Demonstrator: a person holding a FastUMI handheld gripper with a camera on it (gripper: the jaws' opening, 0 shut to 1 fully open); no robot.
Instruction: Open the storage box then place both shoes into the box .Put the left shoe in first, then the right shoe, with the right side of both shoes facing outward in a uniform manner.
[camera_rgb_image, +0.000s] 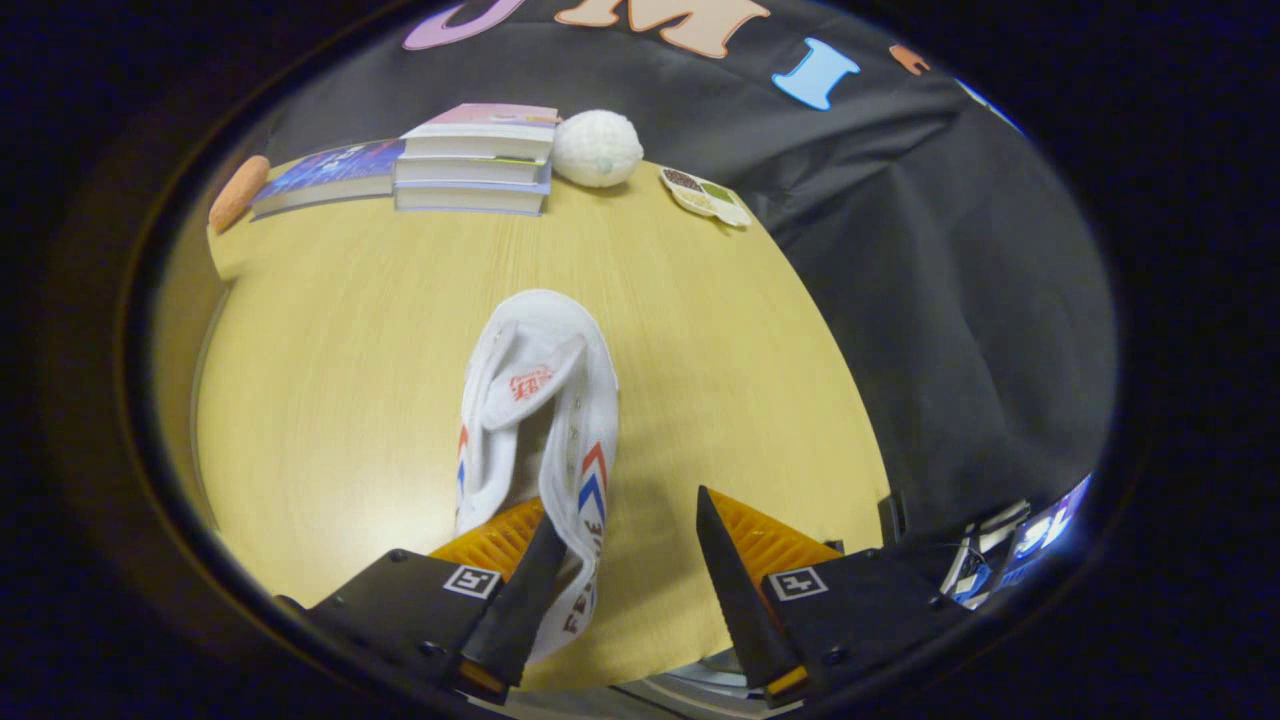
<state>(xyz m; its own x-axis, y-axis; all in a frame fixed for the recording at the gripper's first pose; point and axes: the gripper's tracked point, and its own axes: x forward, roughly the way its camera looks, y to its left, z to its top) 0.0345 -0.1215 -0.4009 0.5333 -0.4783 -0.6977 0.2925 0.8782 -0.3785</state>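
A white canvas shoe (540, 400) with red and blue chevron stripes lies on the wooden table (350, 350), toe pointing away from me and tongue flopped up. My gripper (630, 508) is open at the shoe's heel end. Its left finger (520, 590) sits over the shoe's opening, against the inner face of the striped side wall. Its right finger (735, 580) stands apart from the shoe over bare table. The striped side wall runs down between the two fingers, close to the left one. The heel is hidden behind the fingers.
At the table's far edge stand a stack of books (475, 160), a flat book (320, 175) to its left, an orange oblong object (238, 192), a white fluffy ball (597, 148) and a small flat packet (705, 195). The table's right edge drops off beside black cloth.
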